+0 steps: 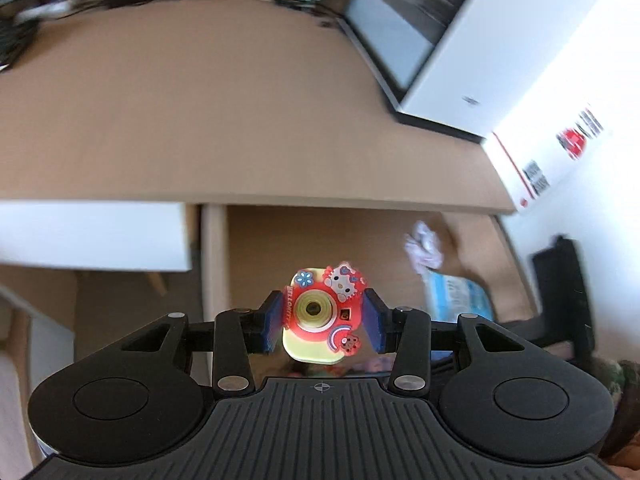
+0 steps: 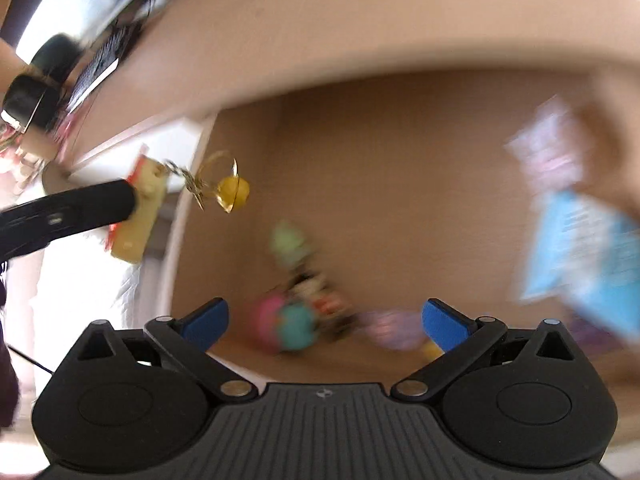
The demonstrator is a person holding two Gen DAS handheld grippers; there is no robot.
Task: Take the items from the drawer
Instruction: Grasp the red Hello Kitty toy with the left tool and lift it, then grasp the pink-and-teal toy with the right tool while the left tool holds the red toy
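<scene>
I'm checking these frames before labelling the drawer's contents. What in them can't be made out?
- Right wrist view: the small toys in the drawer are smeared by motion blur; their kinds are unreadable.
- Right wrist view: the blue packet is blurred and cut by the right edge.
- Left wrist view: the toy camera's underside is hidden by the left gripper.
- Left wrist view: print on the white box is overexposed and blurred.

Both views look forward along their fingers, down into the open drawer (image 2: 380, 168) under the surface (image 1: 200, 100); the right one is nearer, and both share the blue packet (image 1: 460, 296)
</scene>
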